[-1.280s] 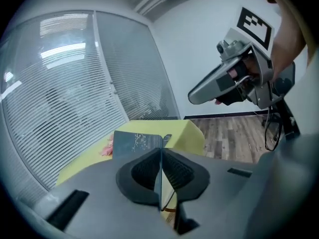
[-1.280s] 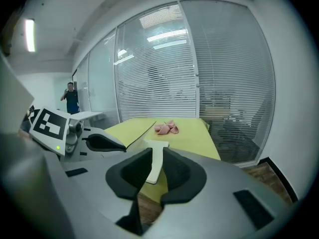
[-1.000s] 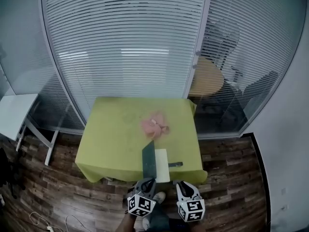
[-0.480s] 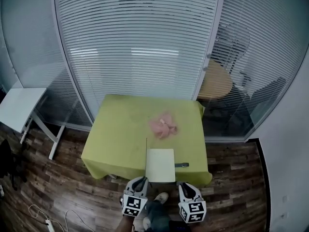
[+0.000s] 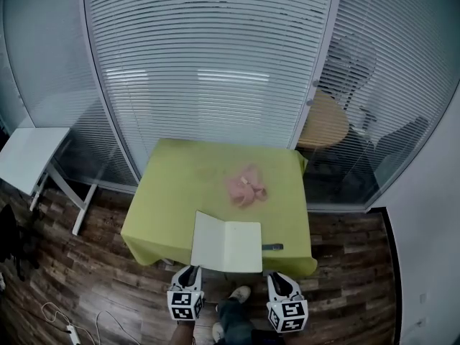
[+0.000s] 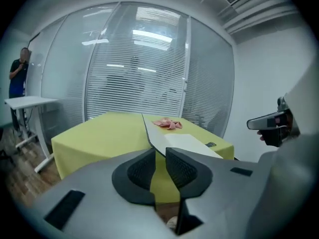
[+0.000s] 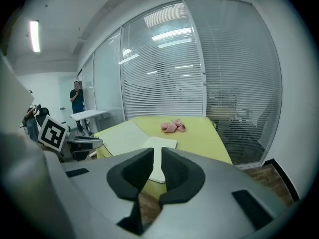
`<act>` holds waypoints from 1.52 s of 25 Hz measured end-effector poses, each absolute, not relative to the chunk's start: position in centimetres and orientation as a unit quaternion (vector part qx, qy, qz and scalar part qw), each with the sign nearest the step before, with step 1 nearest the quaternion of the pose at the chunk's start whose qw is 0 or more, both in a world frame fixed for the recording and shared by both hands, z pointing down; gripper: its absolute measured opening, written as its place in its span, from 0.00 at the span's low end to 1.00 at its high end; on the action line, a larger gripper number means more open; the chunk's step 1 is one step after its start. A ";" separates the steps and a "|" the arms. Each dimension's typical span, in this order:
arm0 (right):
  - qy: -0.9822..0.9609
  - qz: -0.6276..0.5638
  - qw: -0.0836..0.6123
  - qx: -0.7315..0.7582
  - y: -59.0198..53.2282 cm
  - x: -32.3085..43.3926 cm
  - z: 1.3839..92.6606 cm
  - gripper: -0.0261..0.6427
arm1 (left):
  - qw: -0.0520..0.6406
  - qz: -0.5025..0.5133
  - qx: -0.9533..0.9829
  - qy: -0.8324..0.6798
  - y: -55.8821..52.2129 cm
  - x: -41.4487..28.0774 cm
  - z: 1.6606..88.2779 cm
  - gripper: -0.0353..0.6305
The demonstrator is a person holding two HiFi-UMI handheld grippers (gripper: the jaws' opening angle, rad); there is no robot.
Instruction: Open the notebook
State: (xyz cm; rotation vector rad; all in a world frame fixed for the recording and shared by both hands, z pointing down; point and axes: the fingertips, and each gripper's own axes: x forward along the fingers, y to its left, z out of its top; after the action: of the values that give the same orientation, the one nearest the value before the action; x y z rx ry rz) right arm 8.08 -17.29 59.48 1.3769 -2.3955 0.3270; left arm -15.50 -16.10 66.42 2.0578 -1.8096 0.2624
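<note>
The notebook lies open at the near edge of the yellow-green table, white pages up. Its cover slants out to the left. My left gripper is at the cover's near left corner. In the left gripper view its jaws are opening, and the cover's thin edge runs down into the gap without being pinched. My right gripper hangs off the table's near edge on the right. Its jaws are shut on nothing and point at the notebook.
A crumpled pink thing lies mid-table beyond the notebook. A small dark object sits right of the pages. A white side table stands left, a glass wall with blinds behind. A person stands far left.
The cover has swung from standing upright over to the left and now shows its white inside. My left gripper has moved left with it and its jaws have parted. The right gripper has stayed put.
</note>
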 end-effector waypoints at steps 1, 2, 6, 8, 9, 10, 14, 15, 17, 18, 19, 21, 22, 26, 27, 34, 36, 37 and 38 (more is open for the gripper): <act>-0.846 0.116 0.179 0.488 -17.4 8.1 59.5 0.13 | 0.202 0.088 0.730 -0.647 -16.1 -15.8 66.7 0.17; -0.846 0.117 0.180 0.489 -17.4 8.2 59.6 0.13 | 0.210 0.084 0.726 -0.649 -16.1 -16.1 66.9 0.18; -0.843 0.116 0.183 0.493 -17.8 8.3 59.5 0.12 | 0.246 0.084 0.699 -0.666 -16.1 -17.5 69.0 0.19; -0.842 0.114 0.184 0.493 -18.2 8.4 59.4 0.12 | 0.268 0.083 0.683 -0.674 -16.1 -18.0 70.2 0.21; -0.842 0.112 0.184 0.495 -18.4 8.5 59.3 0.12 | 0.281 0.078 0.676 -0.677 -16.2 -18.1 70.7 0.21; -0.841 0.110 0.184 0.497 -18.7 8.7 59.3 0.11 | 0.296 0.071 0.669 -0.678 -16.2 -18.2 71.2 0.21; -0.838 0.105 0.183 0.503 -19.2 8.8 58.8 0.09 | 0.363 0.055 0.636 -0.679 -16.0 -19.1 73.5 0.29; -0.839 0.103 0.181 0.503 -19.3 8.7 58.6 0.09 | 0.375 0.054 0.631 -0.677 -16.0 -19.3 73.9 0.43; -0.839 0.098 0.178 0.504 -19.3 8.5 58.2 0.07 | 0.380 0.049 0.625 -0.680 -15.9 -19.9 73.9 0.47; -0.840 0.096 0.176 0.504 -19.3 8.3 58.1 0.06 | 0.375 0.049 0.624 -0.684 -16.0 -20.2 73.5 0.47; -0.842 0.095 0.171 0.503 -19.4 8.2 57.9 0.06 | 0.366 0.049 0.626 -0.687 -16.1 -20.4 73.1 0.47; -0.847 0.096 0.155 0.500 -19.4 7.9 57.2 0.06 | 0.346 0.051 0.636 -0.688 -16.6 -20.6 71.6 0.47; -0.848 0.094 0.150 0.500 -19.3 7.7 56.9 0.06 | 0.334 0.051 0.644 -0.687 -16.7 -20.6 70.7 0.47; -0.848 0.073 0.158 0.501 -18.9 7.1 56.1 0.06 | 0.274 0.056 0.683 -0.675 -17.4 -19.5 66.4 0.41; -0.850 0.070 0.158 0.498 -18.9 7.0 55.9 0.06 | 0.254 0.059 0.694 -0.671 -17.6 -18.9 65.3 0.38; -0.846 0.048 0.149 0.510 -18.5 6.7 54.3 0.06 | 0.145 0.061 0.757 -0.634 -18.4 -15.2 57.2 0.10; -0.835 0.038 0.147 0.530 -18.4 7.3 53.5 0.06 | 0.136 0.049 0.768 -0.624 -18.2 -14.4 55.5 0.09; -0.830 0.033 0.146 0.537 -18.4 7.5 53.1 0.06 | 0.136 0.039 0.771 -0.620 -18.1 -14.1 54.8 0.09; -0.828 0.030 0.145 0.541 -18.3 7.6 52.8 0.06 | 0.137 0.028 0.774 -0.617 -18.1 -13.9 54.1 0.09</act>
State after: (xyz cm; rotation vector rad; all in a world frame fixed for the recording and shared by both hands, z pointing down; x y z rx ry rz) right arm 7.62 -18.32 52.82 1.5579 -2.3858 0.0871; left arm -13.92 -18.06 54.14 2.2407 -1.7868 0.0818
